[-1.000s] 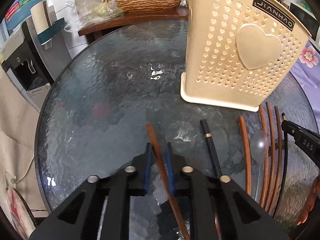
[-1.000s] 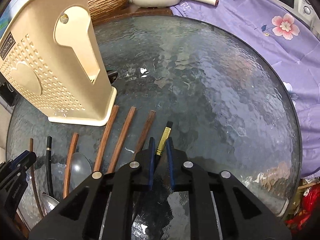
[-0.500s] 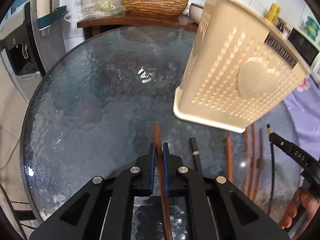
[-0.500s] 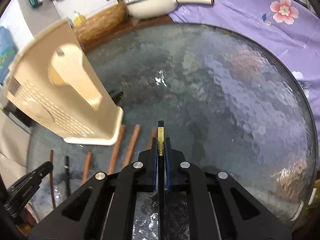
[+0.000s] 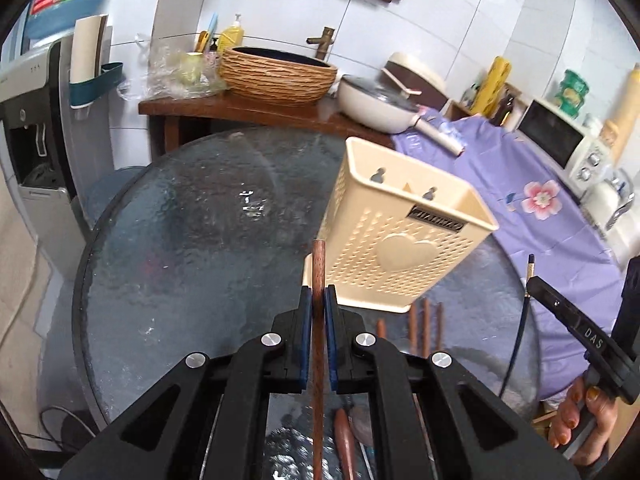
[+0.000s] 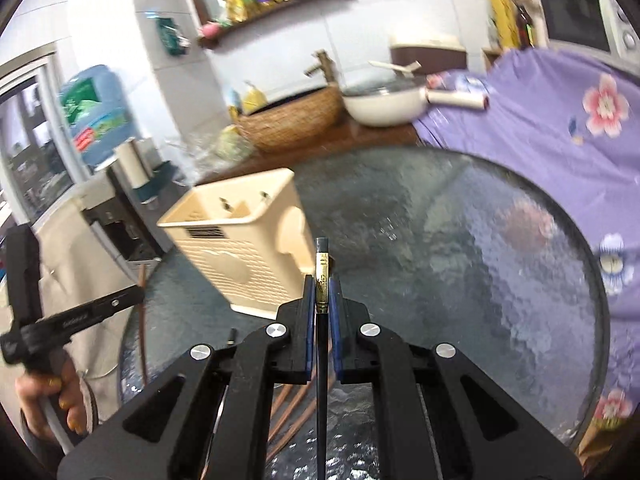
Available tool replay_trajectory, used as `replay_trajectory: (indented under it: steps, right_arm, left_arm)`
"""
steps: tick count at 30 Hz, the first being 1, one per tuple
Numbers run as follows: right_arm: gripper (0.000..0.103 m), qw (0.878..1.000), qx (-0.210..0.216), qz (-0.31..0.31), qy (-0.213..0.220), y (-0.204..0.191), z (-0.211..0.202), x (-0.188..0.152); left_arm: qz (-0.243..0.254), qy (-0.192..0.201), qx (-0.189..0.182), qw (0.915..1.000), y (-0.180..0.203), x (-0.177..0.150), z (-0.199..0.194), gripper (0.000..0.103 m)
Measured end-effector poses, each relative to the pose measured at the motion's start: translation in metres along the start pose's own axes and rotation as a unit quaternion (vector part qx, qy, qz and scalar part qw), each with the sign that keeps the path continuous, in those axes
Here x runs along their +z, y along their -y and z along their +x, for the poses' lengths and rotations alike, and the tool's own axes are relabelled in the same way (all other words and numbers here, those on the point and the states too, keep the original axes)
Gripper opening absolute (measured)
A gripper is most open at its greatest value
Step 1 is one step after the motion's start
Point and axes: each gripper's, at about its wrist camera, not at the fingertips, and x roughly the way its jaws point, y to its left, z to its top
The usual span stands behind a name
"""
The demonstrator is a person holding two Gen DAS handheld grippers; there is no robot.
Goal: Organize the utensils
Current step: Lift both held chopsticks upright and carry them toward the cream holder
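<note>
Wooden chopstick (image 5: 319, 276) clamped in left gripper (image 5: 319, 300), black chopstick (image 6: 321, 276) in right gripper (image 6: 321, 292) — both now lifted clear of glass table (image 5: 180, 248), ready for cream holder (image 5: 404, 232).

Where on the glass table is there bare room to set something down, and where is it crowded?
Bare: the wide stretch of glass table left of the cream utensil holder toward the wooden counter, and the glass right of the holder toward the purple cloth. Crowded: the near edge in front of the holder, where wooden chopsticks lie.
</note>
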Motion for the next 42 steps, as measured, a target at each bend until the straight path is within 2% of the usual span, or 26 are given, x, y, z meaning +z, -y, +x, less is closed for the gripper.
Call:
replay_trajectory:
  steps: [6,12,26,36,39,42]
  right_arm:
    - [0.007,0.999,0.024,-0.025,0.019,-0.009,-0.025,0.007]
    - [0.007,0.998,0.036,-0.046,0.031,-0.021,-0.047,0.009]
    - [0.007,0.995,0.053,-0.075,0.049,-0.046,-0.068,0.033]
    - [0.007,0.992,0.077,-0.086,0.055,-0.069,-0.080,0.079]
    - [0.007,0.990,0.081,-0.090,0.071,-0.078,-0.089,0.101]
    - [0.007,0.989,0.080,-0.085,0.095,-0.086,-0.098,0.128]
  left_arm:
    - [0.016,0.031,-0.009,0.9993,0.008,0.000,-0.026,0.006]
    - [0.035,0.039,-0.024,0.9983,0.016,0.002,-0.041,0.006]
    - [0.053,0.080,-0.042,0.9945,0.027,0.017,-0.078,0.006]
    - [0.053,0.105,-0.073,0.9904,0.039,0.051,-0.101,0.006]
    - [0.047,0.125,-0.087,0.9873,0.043,0.069,-0.117,0.006]
    - [0.039,0.170,-0.083,0.9812,0.048,0.094,-0.138,0.006]
